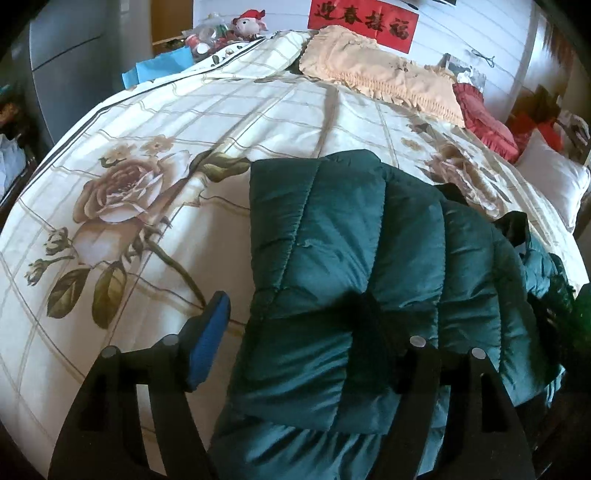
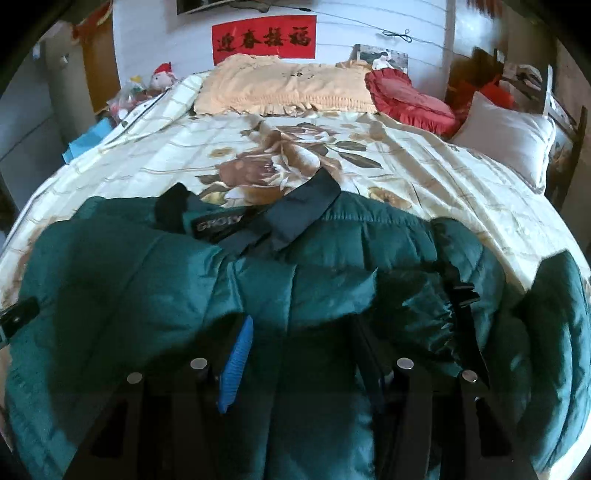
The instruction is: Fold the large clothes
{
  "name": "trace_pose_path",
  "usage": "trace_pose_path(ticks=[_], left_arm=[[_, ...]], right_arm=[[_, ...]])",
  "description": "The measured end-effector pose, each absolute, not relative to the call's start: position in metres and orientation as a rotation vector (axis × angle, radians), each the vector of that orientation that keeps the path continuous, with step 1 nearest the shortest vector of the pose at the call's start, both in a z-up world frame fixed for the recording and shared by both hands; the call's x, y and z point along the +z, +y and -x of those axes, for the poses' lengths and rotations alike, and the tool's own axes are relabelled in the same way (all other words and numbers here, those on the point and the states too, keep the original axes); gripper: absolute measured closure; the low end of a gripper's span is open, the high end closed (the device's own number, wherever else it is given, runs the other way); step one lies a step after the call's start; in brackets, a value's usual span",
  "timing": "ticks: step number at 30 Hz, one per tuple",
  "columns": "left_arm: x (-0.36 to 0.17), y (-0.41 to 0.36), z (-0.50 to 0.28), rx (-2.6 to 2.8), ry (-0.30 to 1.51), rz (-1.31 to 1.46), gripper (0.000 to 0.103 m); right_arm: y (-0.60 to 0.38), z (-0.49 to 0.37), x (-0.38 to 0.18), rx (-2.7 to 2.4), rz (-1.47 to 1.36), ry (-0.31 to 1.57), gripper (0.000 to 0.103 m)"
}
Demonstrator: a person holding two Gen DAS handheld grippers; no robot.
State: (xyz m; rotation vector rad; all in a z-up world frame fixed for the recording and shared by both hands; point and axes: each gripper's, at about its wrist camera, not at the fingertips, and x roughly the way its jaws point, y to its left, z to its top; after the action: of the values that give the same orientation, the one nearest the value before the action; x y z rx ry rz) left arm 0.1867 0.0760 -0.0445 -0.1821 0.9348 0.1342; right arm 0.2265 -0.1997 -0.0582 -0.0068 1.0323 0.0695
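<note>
A dark green quilted puffer jacket (image 1: 369, 258) lies on the cream floral bedspread (image 1: 155, 155), one part folded over onto itself. My left gripper (image 1: 295, 325) is open over its left hem: the blue-padded left finger (image 1: 208, 339) stands beside the jacket over the bedspread, the right finger is dark against the fabric. In the right wrist view the jacket (image 2: 314, 266) fills the foreground, collar (image 2: 295, 214) toward the pillows. My right gripper (image 2: 306, 350) is open just above the jacket's middle, holding nothing. Its blue pad (image 2: 236, 369) shows.
Peach pillow (image 2: 288, 88), red heart cushion (image 2: 410, 99) and white pillow (image 2: 509, 136) lie at the headboard. Soft toys and clutter (image 1: 229, 33) sit at the bed's far left. A grey cabinet (image 1: 66, 66) stands left. The bed's right edge (image 2: 546, 240) drops off.
</note>
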Motion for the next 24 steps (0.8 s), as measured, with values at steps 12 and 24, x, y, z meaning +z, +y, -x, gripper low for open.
trace_pose_path(ticks=[12,24], left_arm=[[-0.026,0.084,-0.171,0.092,0.865,0.237,0.032],[-0.038,0.057,-0.196,0.087,0.915,0.179,0.031]], right_arm=[[-0.218,-0.172,-0.008,0.141,-0.079,0.963,0.051],[-0.232,-0.175,-0.049,0.085,-0.063,1.048,0.052]])
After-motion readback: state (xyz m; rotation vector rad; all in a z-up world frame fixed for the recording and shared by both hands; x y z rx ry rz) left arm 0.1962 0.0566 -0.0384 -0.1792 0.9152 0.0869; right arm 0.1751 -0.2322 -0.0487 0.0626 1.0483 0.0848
